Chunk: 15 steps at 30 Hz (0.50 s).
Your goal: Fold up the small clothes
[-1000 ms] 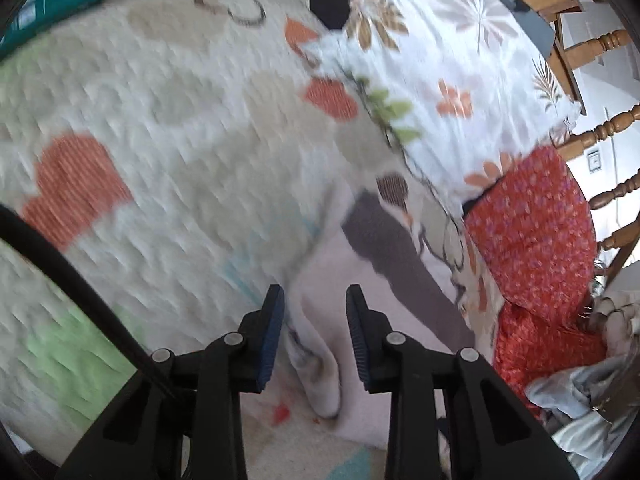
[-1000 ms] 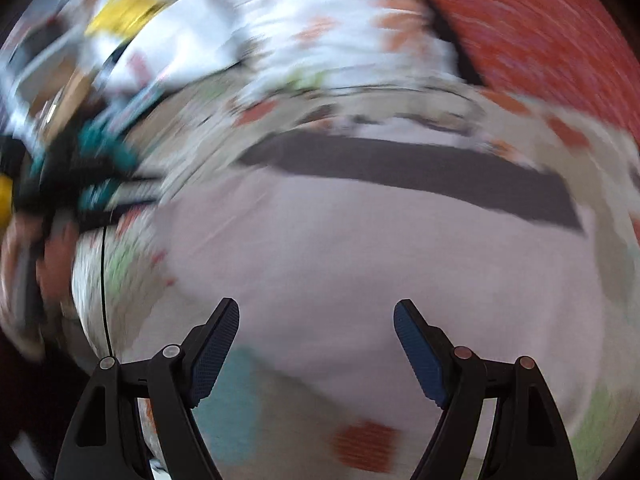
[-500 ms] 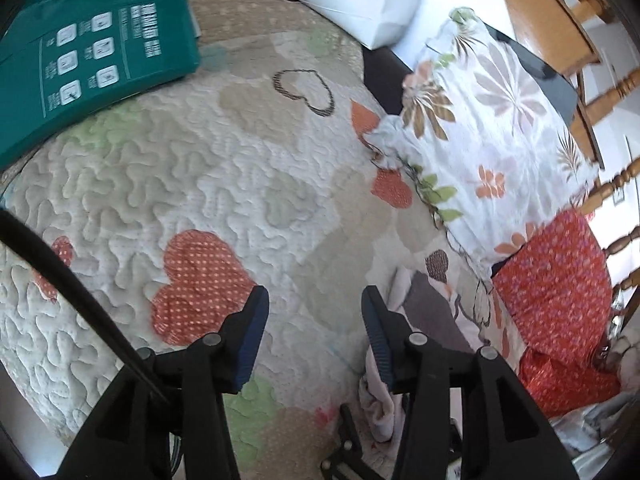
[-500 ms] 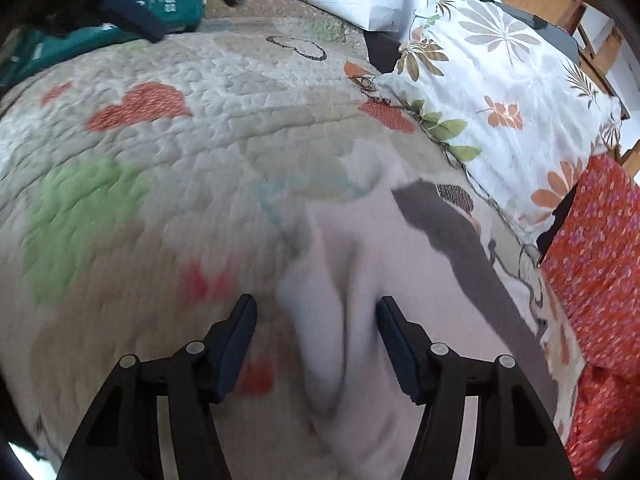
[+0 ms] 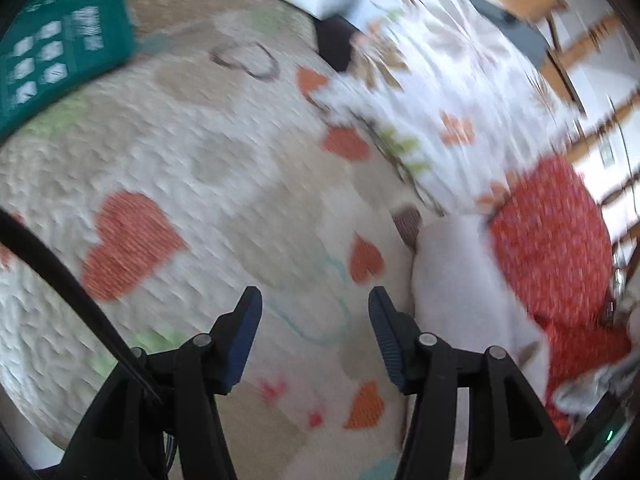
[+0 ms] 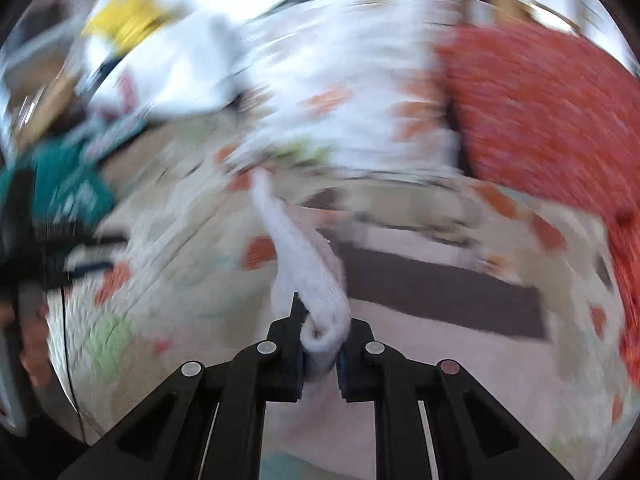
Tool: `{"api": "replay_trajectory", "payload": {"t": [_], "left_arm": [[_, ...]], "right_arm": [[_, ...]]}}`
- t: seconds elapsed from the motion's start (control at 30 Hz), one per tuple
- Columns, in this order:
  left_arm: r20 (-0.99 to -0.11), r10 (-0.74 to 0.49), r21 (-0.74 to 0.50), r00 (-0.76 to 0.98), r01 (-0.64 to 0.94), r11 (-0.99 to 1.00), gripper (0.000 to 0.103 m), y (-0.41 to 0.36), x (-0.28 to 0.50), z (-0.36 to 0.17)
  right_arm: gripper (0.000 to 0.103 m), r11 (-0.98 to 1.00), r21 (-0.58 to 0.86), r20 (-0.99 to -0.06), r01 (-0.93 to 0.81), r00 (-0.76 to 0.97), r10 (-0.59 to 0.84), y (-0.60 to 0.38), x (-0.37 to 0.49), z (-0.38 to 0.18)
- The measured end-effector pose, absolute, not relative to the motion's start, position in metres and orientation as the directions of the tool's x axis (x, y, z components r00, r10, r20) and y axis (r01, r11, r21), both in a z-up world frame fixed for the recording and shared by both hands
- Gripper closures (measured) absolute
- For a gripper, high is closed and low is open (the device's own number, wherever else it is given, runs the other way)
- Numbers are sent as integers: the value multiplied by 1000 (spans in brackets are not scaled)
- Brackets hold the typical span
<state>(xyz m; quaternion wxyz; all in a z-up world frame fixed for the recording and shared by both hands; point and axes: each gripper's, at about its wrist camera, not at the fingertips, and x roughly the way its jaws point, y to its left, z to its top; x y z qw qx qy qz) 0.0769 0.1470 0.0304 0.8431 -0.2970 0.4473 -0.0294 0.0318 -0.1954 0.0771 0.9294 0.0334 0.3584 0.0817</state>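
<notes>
A pale pink garment (image 6: 420, 344) with a dark grey band (image 6: 440, 284) lies on the heart-patterned quilt (image 5: 224, 184). My right gripper (image 6: 319, 354) is shut on a bunched fold of the pink garment (image 6: 304, 264) and holds it lifted above the rest. In the left wrist view the garment (image 5: 460, 292) lies to the right of my left gripper (image 5: 315, 336), which is open and empty over the quilt. Both views are blurred.
A white floral pillow (image 5: 440, 92) and a red patterned cushion (image 5: 556, 248) lie at the right of the bed. A green package (image 5: 52, 60) sits at the far left. Wooden chair spindles (image 5: 592, 52) stand beyond the pillows.
My right gripper has closed on a fold of the pink garment and lifted it. My left gripper has opened wider and shifted; the garment now lies to its right.
</notes>
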Motion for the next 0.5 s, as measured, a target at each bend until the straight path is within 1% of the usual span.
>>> {"api": "replay_trajectory", "payload": {"t": [0.07, 0.17, 0.23, 0.3, 0.37, 0.4, 0.43, 0.5], "left_arm": [[-743, -354, -528, 569, -173, 832, 50, 125, 77, 27], [-756, -388, -512, 527, -107, 852, 50, 86, 78, 22], [-767, -399, -493, 503, -64, 867, 50, 58, 80, 20], [-772, -418, -486, 478, -21, 874, 50, 30, 80, 18], [-773, -438, -484, 459, 19, 875, 47, 6, 79, 18], [-773, -450, -482, 447, 46, 875, 47, -8, 77, 18], [-776, -459, -477, 433, 74, 876, 47, -22, 75, 17], [-779, -475, -467, 409, 125, 875, 47, -45, 70, 16]], "right_arm": [[90, 987, 163, -674, -11, 729, 120, -253, 16, 69], [90, 971, 203, -743, 123, 666, 70, -312, 1, 38], [90, 950, 255, -773, 180, 628, 88, -336, -7, 16], [90, 923, 317, -780, 216, 614, 124, -352, -14, 1], [90, 898, 377, -782, 227, 597, 178, -361, -15, -9], [88, 885, 402, -779, 236, 595, 195, -365, -16, -12], [80, 876, 414, -777, 247, 597, 199, -369, -17, -13], [76, 867, 418, -770, 273, 613, 178, -379, -22, -4]]}}
